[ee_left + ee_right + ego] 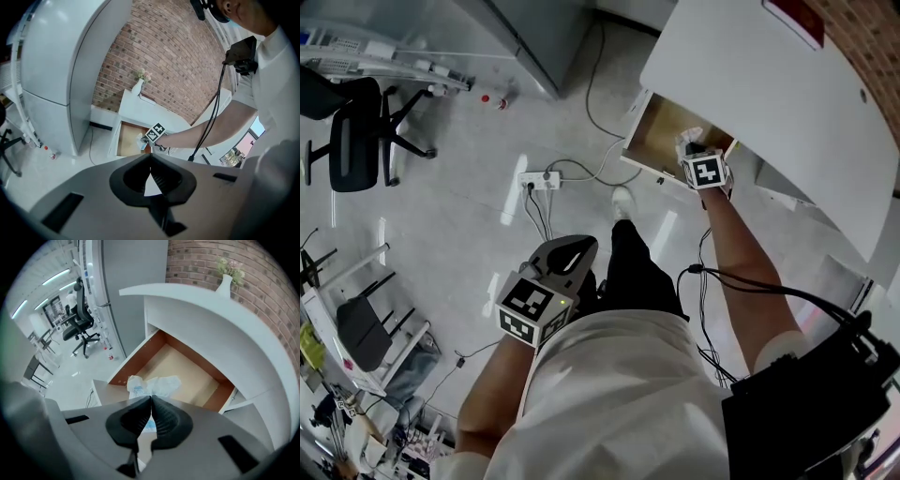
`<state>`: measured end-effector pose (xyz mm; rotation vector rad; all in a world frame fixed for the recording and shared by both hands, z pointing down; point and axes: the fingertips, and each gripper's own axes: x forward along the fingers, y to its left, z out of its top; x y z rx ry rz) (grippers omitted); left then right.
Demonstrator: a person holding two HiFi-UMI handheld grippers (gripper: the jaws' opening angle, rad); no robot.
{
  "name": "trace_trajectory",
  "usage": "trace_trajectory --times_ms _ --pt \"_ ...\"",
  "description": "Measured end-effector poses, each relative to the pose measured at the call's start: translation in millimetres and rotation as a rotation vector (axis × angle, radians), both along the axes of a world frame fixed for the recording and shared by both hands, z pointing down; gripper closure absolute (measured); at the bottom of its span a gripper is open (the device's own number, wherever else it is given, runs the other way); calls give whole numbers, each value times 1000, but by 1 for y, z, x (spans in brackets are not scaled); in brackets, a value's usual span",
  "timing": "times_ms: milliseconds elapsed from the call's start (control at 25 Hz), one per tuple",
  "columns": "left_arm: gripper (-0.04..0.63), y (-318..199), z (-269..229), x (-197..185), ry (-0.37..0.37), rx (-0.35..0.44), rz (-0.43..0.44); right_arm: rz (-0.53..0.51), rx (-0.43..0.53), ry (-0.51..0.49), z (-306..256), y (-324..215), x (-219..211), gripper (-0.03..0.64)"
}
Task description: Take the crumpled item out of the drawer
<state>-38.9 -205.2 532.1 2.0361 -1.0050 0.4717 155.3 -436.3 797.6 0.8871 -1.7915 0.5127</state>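
Left gripper view shows the left claw (pixel 150 157) closed with nothing in it, well apart from the open drawer (pixel 129 138), where the right claw (pixel 150 399) is clamped on the white crumpled item (pixel 159 384) at the drawer's front edge, below the white tabletop (pixel 201 310).

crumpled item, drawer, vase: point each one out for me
crumpled item (pixel 157 385): right gripper view, on its white middle.
drawer (pixel 187 373): right gripper view, on its bare floor.
vase (pixel 225 284): right gripper view, on its white body.
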Motion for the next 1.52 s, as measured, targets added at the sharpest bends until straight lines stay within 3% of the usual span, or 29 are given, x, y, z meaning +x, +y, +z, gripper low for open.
trace_trajectory --times_ms 440,880,1520 --pt "572 59 -45 -3 31 101 49 10 47 -52 -86 73 -6 584" --pt "572 133 -92 -27 35 186 83 27 66 -165 -180 188 -25 585" --pt "572 212 -119 -42 29 243 139 25 149 -282 -289 336 -33 584"
